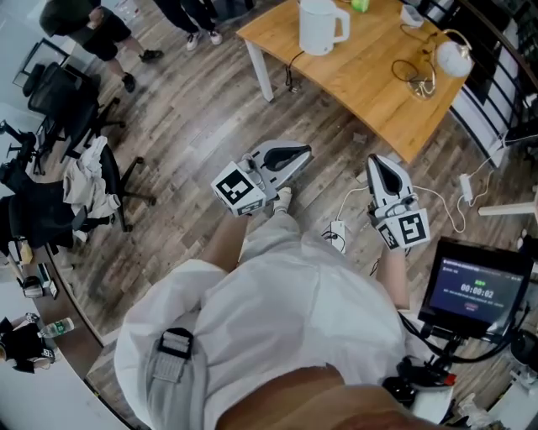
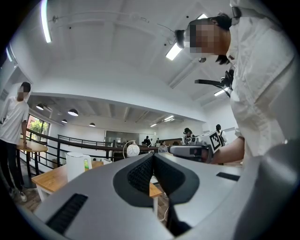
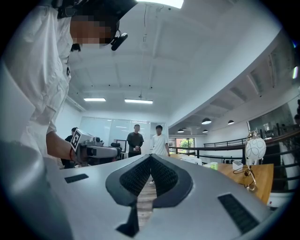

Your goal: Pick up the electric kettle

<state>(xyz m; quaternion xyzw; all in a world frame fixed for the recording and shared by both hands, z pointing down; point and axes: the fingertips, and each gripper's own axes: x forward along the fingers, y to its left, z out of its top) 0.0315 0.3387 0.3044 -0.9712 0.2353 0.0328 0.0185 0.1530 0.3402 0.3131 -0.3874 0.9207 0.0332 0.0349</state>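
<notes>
Two grippers are held out level over the wooden floor, neither of them carrying anything. The left gripper has its jaws pressed together with nothing between them, as its own view shows, and the right gripper is closed and empty in the same way. The white electric kettle stands upright on the wooden table, well ahead of both grippers and apart from them. From the left gripper it sits ahead and off to the left, near the table's edge. A round white lamp stands on the same table, ahead and to the right of the right gripper. A small screen sits behind and to the right of the right gripper.
</notes>
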